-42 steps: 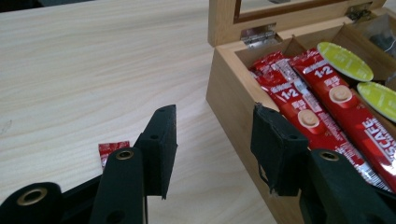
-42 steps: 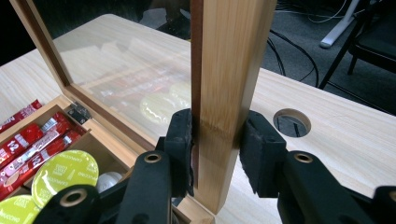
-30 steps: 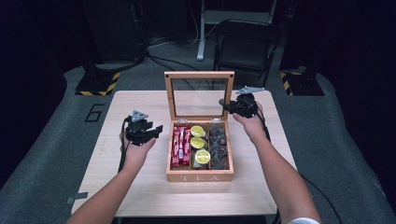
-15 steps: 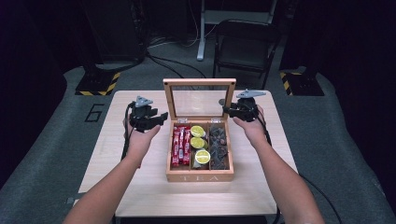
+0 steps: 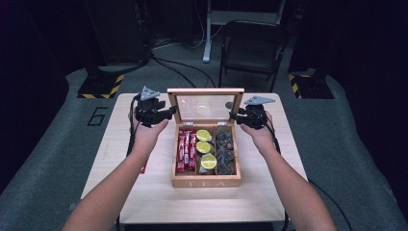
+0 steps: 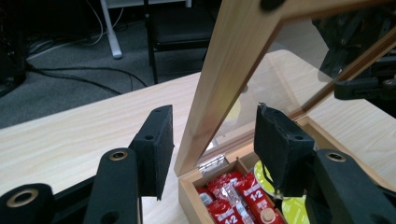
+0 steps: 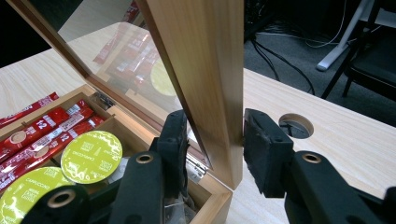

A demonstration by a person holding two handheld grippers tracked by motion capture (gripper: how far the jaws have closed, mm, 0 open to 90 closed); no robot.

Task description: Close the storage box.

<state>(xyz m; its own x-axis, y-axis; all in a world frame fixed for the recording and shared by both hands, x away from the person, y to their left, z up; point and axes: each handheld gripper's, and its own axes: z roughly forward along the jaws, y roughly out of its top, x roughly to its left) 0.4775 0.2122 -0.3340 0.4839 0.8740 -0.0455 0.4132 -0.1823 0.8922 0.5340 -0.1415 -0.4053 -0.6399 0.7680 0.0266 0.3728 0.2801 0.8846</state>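
Since 1 second ago, my left gripper [image 5: 169, 113] has moved up from the table side to the left edge of the glass lid [image 5: 206, 106]. Its 2 jaws sit apart, one on each side of that edge, not touching it. My right gripper [image 5: 234, 115] is clamped on the lid's right edge. The wooden tea box [image 5: 206, 182] sits in the middle of the table [image 5: 144, 192], lid standing up, with red sticks [image 5: 186, 150] and green pods [image 5: 204, 147] inside.

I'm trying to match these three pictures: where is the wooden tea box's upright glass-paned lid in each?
High view: glass-paned wooden lid stands top centre.
Left gripper view: its frame edge rises between the jaws.
Right gripper view: its frame fills the centre.
Shared landmark: red sachets.
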